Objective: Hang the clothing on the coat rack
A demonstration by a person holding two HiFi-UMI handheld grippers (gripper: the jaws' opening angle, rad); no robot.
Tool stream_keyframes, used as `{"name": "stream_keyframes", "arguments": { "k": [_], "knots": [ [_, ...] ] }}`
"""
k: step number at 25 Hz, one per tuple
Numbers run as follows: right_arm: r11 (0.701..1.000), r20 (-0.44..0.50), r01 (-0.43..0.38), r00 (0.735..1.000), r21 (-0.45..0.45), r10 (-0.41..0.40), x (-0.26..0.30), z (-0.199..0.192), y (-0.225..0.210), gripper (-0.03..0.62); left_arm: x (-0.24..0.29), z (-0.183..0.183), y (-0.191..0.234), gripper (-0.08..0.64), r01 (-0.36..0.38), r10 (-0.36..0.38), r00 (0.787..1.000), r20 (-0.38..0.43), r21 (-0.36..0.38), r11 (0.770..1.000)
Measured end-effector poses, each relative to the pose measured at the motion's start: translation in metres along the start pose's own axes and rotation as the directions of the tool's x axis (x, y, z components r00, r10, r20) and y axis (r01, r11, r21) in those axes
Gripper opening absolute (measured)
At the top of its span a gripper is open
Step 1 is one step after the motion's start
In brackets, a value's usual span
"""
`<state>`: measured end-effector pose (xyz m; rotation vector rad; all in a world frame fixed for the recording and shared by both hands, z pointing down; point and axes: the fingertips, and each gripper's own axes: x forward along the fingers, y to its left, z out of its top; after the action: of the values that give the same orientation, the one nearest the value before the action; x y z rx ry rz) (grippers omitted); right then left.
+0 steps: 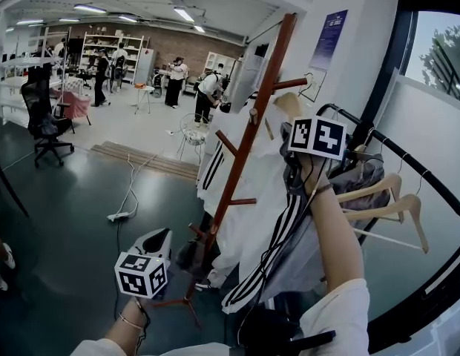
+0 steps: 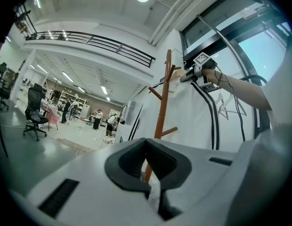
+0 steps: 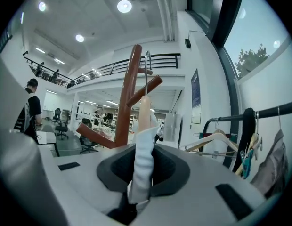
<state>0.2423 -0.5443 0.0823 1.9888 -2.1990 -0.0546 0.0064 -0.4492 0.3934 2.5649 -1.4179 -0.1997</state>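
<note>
A red-brown wooden coat rack (image 1: pixel 248 136) (image 2: pixel 162 107) (image 3: pixel 125 107) stands in the middle. A white garment with black stripes (image 1: pixel 252 228) (image 2: pixel 193 117) hangs against it from a wooden hanger (image 1: pixel 288 104) (image 3: pixel 145 108). My right gripper (image 1: pixel 293 148) (image 3: pixel 141 173) is raised near the top of the rack, shut on the hanger's fabric-wrapped neck. The hanger's metal hook (image 3: pixel 146 72) rises beside an upper peg. My left gripper (image 1: pixel 157 237) (image 2: pixel 153 173) is low at the left, pointing at the rack's pole. It is shut on a pinch of the garment's white fabric.
At the right, a black clothes rail (image 1: pixel 408 162) carries wooden hangers (image 1: pixel 386 199) and grey clothing. An office chair (image 1: pixel 48 128) and a cable with a power strip (image 1: pixel 122 213) are on the floor to the left. People stand far back in the room.
</note>
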Motion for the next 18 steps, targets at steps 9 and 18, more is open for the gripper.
{"name": "stream_keyframes", "arguments": {
  "k": [9,18],
  "knots": [
    [0.999,-0.067,-0.035,0.997,0.013,0.036,0.03,-0.012,0.009,0.067,0.003,-0.012,0.013,0.009,-0.036,0.036,0.999,-0.013,-0.045,0.998],
    [0.995,-0.092,-0.084,0.992,0.048,0.088,0.048,-0.029,0.021,0.067,0.003,-0.022,0.025,0.009,-0.072,0.07,0.997,-0.031,-0.06,0.996]
  ]
}}
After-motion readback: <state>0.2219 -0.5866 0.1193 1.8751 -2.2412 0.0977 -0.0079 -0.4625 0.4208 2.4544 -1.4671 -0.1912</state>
